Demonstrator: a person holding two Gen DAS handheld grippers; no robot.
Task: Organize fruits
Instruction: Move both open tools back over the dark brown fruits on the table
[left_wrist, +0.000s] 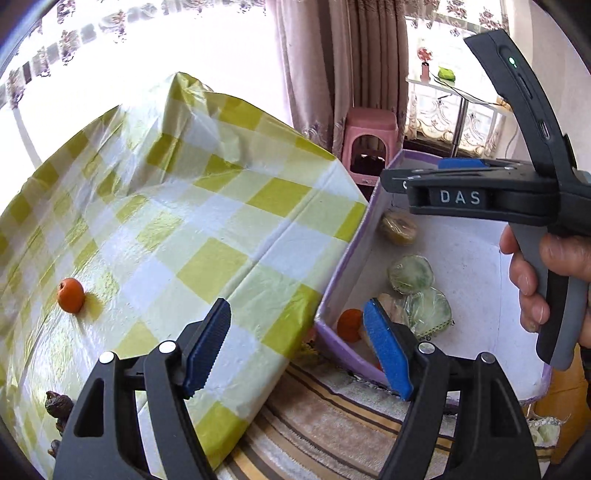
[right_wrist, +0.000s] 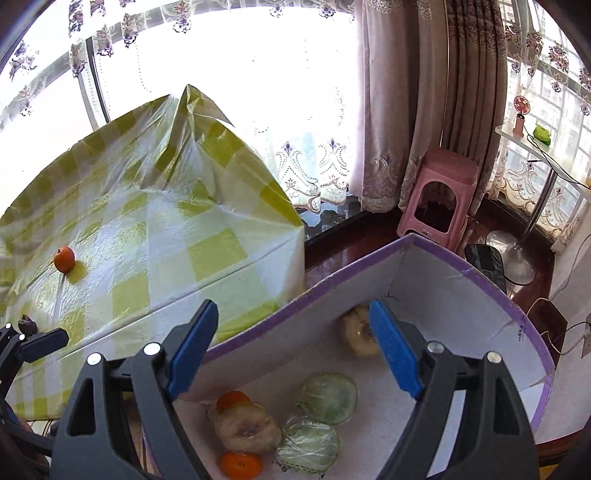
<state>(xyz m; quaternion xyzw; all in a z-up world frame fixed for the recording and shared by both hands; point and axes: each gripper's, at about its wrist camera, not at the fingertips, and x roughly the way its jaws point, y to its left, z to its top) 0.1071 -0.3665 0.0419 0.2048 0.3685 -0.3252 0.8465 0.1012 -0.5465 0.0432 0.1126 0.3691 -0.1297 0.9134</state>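
Left wrist view: the left gripper (left_wrist: 297, 347) hangs over the near edge of the table (left_wrist: 207, 206), which is covered in a yellow-and-white check cloth. Its blue pads stand apart with nothing between them. Only this view shows the person's hand (left_wrist: 546, 280) on the handle of the right gripper (left_wrist: 436, 177), which is held above the purple-rimmed box (left_wrist: 354, 236). It also shows dark dried fruit (left_wrist: 59, 406) at the table's near left edge.

Right wrist view: the right gripper (right_wrist: 293, 347) has its jaws apart and empty, directly over the box (right_wrist: 480, 280). Only this view shows the box contents fully: two orange fruits (right_wrist: 240, 463), two wrapped green fruits (right_wrist: 328, 397) and two pale wrapped fruits (right_wrist: 247, 430).

One orange fruit (left_wrist: 71, 295) lies alone on the cloth, well apart from both grippers, up and left of the left pads.
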